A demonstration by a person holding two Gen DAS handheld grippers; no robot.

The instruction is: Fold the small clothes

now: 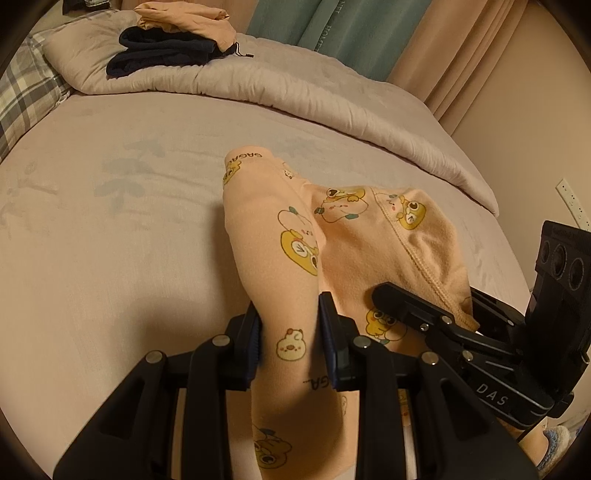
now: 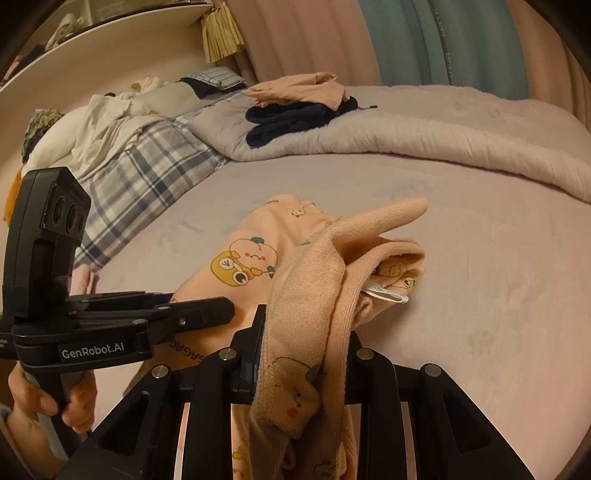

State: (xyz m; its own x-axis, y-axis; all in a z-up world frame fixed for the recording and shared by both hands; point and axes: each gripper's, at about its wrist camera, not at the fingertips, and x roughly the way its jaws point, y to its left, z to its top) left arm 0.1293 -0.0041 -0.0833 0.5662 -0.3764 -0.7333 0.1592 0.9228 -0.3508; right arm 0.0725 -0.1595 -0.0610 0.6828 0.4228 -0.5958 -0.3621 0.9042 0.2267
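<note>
A small peach garment [image 1: 343, 236] printed with yellow cartoon animals lies bunched on the pale bed sheet [image 1: 110, 236]. My left gripper [image 1: 290, 332] is shut on a long folded strip of it, which runs forward between the blue pads. In the right wrist view the same garment [image 2: 258, 254] drapes over my right gripper [image 2: 303, 339], shut on its stitched hem; the cloth hides the right finger. A white label [image 2: 386, 295] sticks out of the fold. Each gripper shows in the other's view, the right one [image 1: 424, 310] just right of the left, the left one [image 2: 207, 312] at the garment's near edge.
A folded quilt [image 1: 258, 85] lies across the far side of the bed with a dark folded garment [image 1: 162, 55] and a peach one [image 1: 184, 18] stacked on it. A plaid pillow [image 2: 147, 173] sits left, curtains [image 2: 406, 40] behind. A hand [image 2: 44, 398] holds the left gripper's handle.
</note>
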